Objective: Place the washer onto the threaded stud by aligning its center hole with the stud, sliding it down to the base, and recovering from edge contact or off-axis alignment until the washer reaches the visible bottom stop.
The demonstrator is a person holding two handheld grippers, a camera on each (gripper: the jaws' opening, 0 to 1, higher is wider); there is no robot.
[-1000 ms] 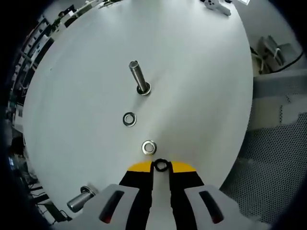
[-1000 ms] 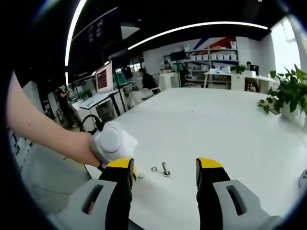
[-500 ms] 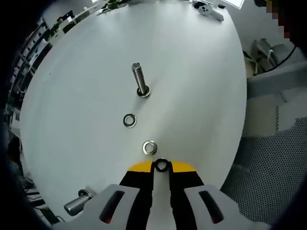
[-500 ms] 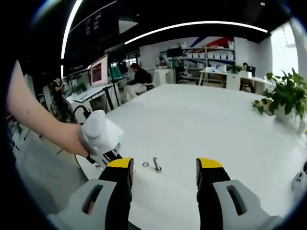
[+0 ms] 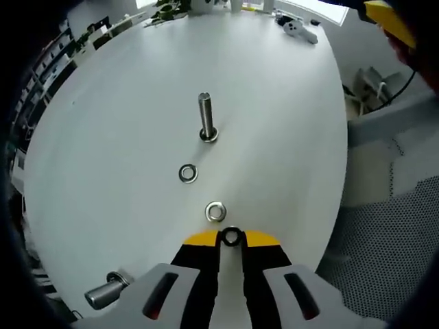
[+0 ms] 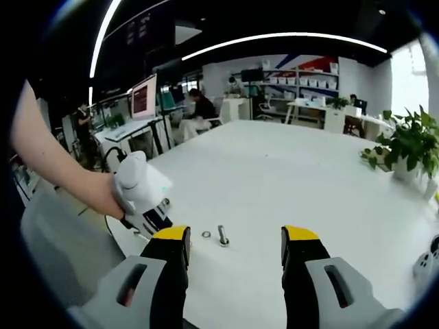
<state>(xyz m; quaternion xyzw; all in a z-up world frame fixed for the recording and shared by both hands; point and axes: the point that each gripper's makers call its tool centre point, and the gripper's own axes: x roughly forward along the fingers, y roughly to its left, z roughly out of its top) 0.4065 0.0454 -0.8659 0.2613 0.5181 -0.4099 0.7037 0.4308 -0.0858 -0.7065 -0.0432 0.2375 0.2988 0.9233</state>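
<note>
A steel threaded stud (image 5: 206, 116) stands upright on the white table (image 5: 123, 123), with a ring at its foot. Two loose washers lie in a line toward me: one (image 5: 187, 173) mid-way and one (image 5: 215, 211) just ahead of my jaws. My left gripper (image 5: 230, 238) is shut on a dark washer (image 5: 230, 237) pinched at its yellow-edged tips, short of the stud. In the right gripper view the stud (image 6: 223, 235) and a washer (image 6: 206, 234) sit between the wide-apart tips of my open right gripper (image 6: 235, 240). A hand holds the left gripper (image 6: 144, 199) there.
A second bolt (image 5: 103, 293) lies near the table edge at lower left. A small white device (image 5: 300, 29) rests at the far side. Beyond the table's right edge is a mesh chair (image 5: 384, 260). Potted plants (image 6: 405, 147) stand at the table's far right; desks and people fill the background.
Both views have shifted a little with the hands; the stud now looks more upright in the left gripper view. The dark washer stays pinched and the right jaws stay apart.
</note>
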